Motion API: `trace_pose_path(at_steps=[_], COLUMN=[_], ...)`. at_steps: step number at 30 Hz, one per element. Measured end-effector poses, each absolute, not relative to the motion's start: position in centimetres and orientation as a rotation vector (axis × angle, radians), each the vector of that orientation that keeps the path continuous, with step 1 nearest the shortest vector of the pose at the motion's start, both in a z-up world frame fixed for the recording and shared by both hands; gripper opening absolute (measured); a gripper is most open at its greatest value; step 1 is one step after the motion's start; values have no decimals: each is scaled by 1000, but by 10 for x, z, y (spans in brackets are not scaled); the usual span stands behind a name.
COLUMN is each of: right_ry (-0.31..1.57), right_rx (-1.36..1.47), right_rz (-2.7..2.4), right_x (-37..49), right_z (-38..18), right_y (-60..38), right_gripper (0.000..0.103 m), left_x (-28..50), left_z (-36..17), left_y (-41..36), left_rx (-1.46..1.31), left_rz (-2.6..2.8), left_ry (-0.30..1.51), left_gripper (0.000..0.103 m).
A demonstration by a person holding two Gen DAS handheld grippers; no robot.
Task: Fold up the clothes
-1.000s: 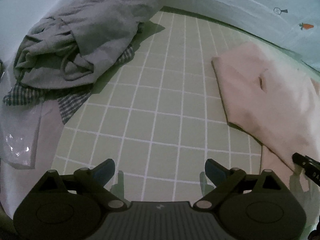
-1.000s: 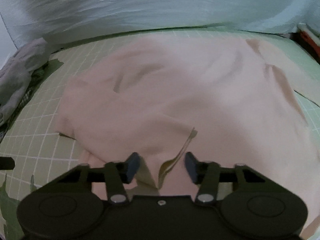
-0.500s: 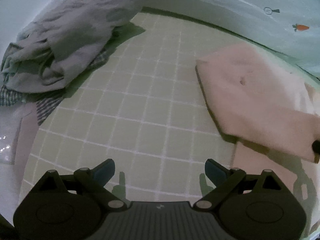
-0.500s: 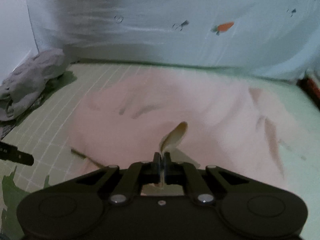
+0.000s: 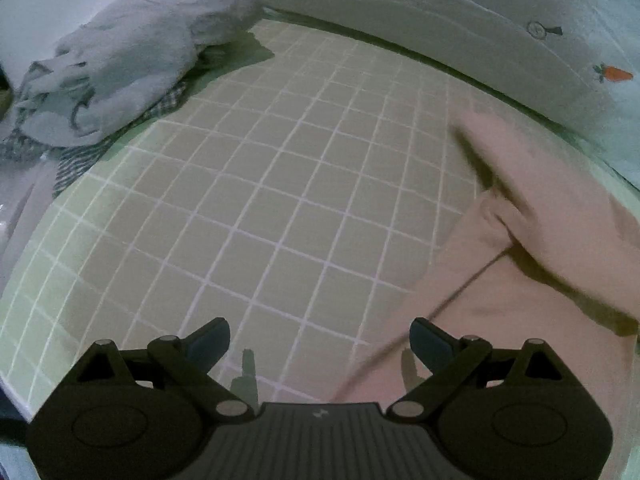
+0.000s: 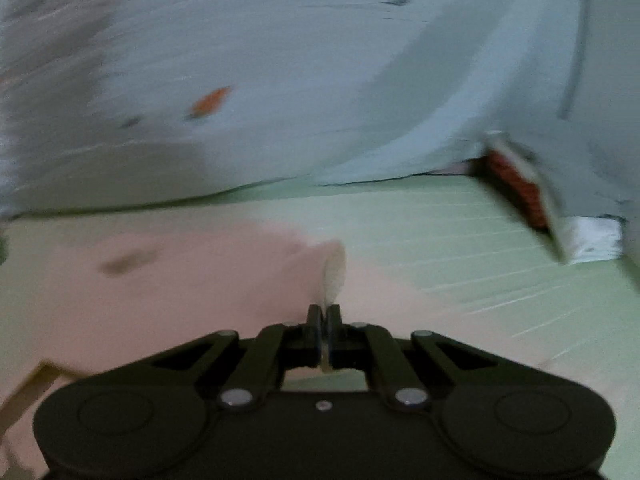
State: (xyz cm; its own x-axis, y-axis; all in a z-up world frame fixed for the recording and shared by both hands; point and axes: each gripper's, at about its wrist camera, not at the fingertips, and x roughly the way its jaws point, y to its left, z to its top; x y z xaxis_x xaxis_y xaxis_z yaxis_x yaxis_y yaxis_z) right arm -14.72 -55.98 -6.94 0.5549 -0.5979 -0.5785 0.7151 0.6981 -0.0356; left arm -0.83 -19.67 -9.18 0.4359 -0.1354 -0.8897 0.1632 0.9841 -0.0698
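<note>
Lying across the green grid-patterned sheet (image 5: 256, 208), the pink garment (image 5: 532, 264) fills the right side of the left wrist view, one layer lifted and doubled over another, its edges smeared by motion. The left gripper (image 5: 320, 340) hangs above the bare grid with its jaws spread wide and nothing between them; its right fingertip (image 5: 430, 342) sits over the garment's near edge. Far to the left, a heap of grey clothes (image 5: 136, 56) lies on top of a checked cloth (image 5: 68, 160), well apart from the pink garment. Behind everything runs a pale blue carrot-print fabric (image 5: 520, 28).

From the right wrist view, the right gripper (image 6: 325, 330) has its jaws pressed together on a thin fold of the pink garment (image 6: 168, 288), which sticks up just past the tips. This whole view is badly blurred. An orange-red object (image 6: 520, 188) at the right, beneath the blue fabric (image 6: 320, 72), cannot be made out.
</note>
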Motion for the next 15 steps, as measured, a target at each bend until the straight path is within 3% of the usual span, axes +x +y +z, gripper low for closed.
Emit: trace_pose_path(at_steps=[6,11,13,15], right_ry=[606,672,677,666], right_rx=[296,330,337,351], right_rz=[-962,-968,-966,-954], right_x=[-179,-178,-175,-173], right_z=[-87,-109,-114,-117], right_y=[-654,-651,-636,-615], right_gripper=[3,9,54,77], left_x=[-33,-45,-46,-48], left_z=[-86,-84,-84,-84], left_y=[-188,-166,-159,-153], left_rx=[12,-23,-29,-29], left_rz=[-66,11,14,-1], left_ry=[1091,1089,1084,1083], left_gripper=[96,96,96,96])
